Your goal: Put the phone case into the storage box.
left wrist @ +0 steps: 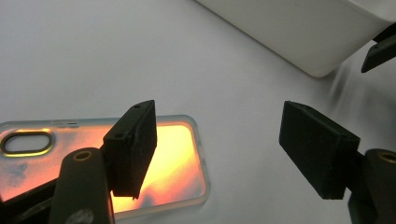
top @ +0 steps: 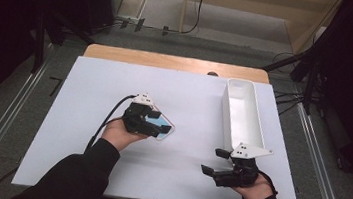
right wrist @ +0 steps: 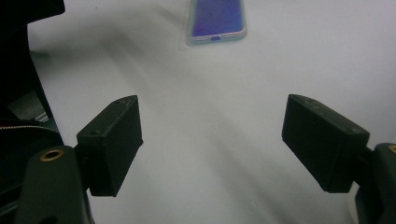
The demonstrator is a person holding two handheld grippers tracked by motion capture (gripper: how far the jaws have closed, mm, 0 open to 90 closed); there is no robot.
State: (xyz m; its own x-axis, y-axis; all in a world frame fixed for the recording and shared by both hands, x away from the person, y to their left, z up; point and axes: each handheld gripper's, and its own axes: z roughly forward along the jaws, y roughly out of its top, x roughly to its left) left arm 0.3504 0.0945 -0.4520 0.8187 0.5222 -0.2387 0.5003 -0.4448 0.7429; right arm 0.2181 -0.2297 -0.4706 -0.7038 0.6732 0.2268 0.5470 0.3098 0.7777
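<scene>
A clear phone case (top: 164, 128) lies flat on the white table (top: 180, 180), left of centre. My left gripper (top: 154, 122) hovers right at it, held from the lower left. In the left gripper view the case (left wrist: 177, 154) glows orange, with its camera cut-out at the left; my left gripper (left wrist: 224, 144) is open, one jaw over the case's end and the other over bare table beside it. My right gripper (top: 212, 160) rests open near the table's front right, jaws pointing left. The right gripper view has nothing between its jaws (right wrist: 210, 144), and the case (right wrist: 216, 18) lies far ahead.
A long white tray (top: 249, 130) stands at the right of the table, running from the back toward my right hand; its side wall (left wrist: 299, 32) is close ahead of the left gripper. The table's wooden back edge (top: 178, 62) shows beyond the white sheet.
</scene>
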